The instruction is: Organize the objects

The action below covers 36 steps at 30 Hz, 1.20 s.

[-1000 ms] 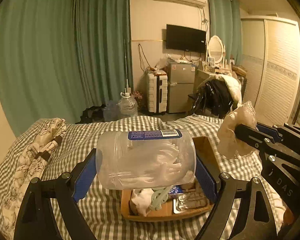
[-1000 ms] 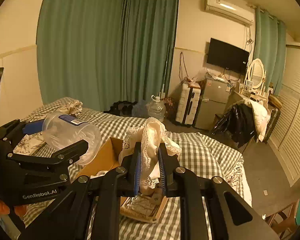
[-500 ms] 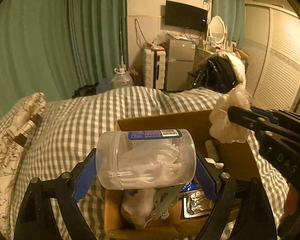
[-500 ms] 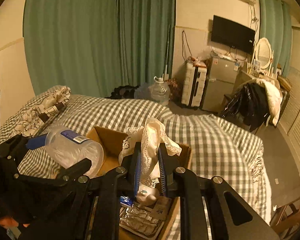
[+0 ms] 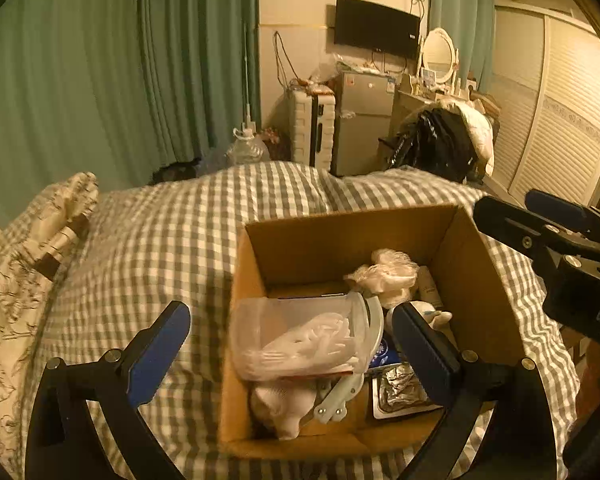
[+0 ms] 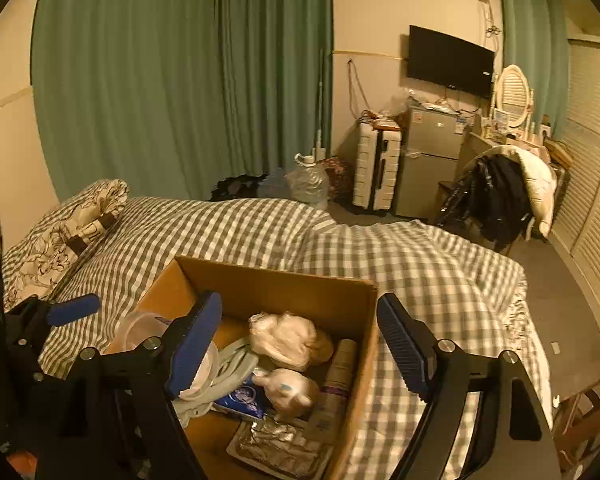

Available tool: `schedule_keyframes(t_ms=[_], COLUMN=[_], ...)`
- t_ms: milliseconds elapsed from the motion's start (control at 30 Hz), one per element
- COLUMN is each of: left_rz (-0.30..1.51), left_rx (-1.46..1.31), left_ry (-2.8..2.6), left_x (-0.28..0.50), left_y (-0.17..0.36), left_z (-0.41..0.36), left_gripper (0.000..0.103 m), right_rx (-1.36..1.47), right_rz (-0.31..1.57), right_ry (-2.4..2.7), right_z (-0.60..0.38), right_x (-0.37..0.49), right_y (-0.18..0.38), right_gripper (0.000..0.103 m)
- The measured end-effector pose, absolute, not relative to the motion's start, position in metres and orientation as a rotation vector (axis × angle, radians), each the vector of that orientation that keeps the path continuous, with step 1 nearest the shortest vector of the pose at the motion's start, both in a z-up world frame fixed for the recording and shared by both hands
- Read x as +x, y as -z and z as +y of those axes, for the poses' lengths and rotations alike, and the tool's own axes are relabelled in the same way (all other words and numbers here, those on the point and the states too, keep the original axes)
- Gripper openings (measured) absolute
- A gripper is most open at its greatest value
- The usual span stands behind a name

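While both grippers (image 5: 290, 340) (image 6: 300, 340) hung wide open and empty over the box (image 5: 340, 240), the jar (image 5: 304, 336) lay blurred inside against its left wall, lace cloth (image 6: 290, 340) near its middle, foil tray (image 6: 280, 446) at its near end, lower contents hidden.

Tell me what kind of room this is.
Most likely a small bedroom or studio flat: a bed with a checked duvet, a wall-mounted TV, and a vanity mirror beside a small fridge.
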<state>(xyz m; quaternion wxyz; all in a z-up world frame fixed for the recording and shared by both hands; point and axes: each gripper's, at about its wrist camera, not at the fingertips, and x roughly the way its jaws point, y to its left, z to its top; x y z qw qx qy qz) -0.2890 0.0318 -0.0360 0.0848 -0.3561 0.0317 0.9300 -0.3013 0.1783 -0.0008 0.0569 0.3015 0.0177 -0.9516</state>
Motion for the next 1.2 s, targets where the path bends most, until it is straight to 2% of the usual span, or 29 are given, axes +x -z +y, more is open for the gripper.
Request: schedule_keyframes(t_ms=[200, 267, 500, 633, 733, 1000, 1200], left_rz=[0.081, 0.063, 0.041, 0.034, 0.028, 0.126, 0.113], left_rx=[-0.925, -0.860, -0.694, -0.626, -0.565, -0.486, -0.497], left_ry=[-2.842, -2.871, -2.919, -2.939, -2.952, -2.973, -2.940], left_x=[-0.250, -0.231, -0.171, -0.144, -0.119, -0.061, -0.038], left_y=[-0.019, -0.044, -0.114, -0.142, -0.161, -0.183, -0.158], left_z=[0.021, 0.017, 0.007, 0.000, -0.005, -0.007, -0.011], left_gripper=[0.103, 0.103, 0.103, 0.103, 0.103, 0.103, 0.103], right_rx=[0.870, 0.847, 0.718, 0.639, 0.601, 0.582, 0.486], right_rz=[0.039, 0.049, 0.093, 0.116, 0.137, 0.121, 0.078], right_ry=[2.928, 2.944, 3.033, 3.063, 3.072, 3.089, 3.105], right_z=[0.188, 0.189, 0.198, 0.199, 0.197, 0.196, 0.183], right_x=[-0.263, -0.247, -0.180, -0.146, -0.122, -0.057, -0.021], right_y=[-0.037, -0.051, -0.116, -0.149, -0.168, -0.189, -0.169], right_gripper=[0.085, 0.090, 0.096, 0.103, 0.103, 0.103, 0.103])
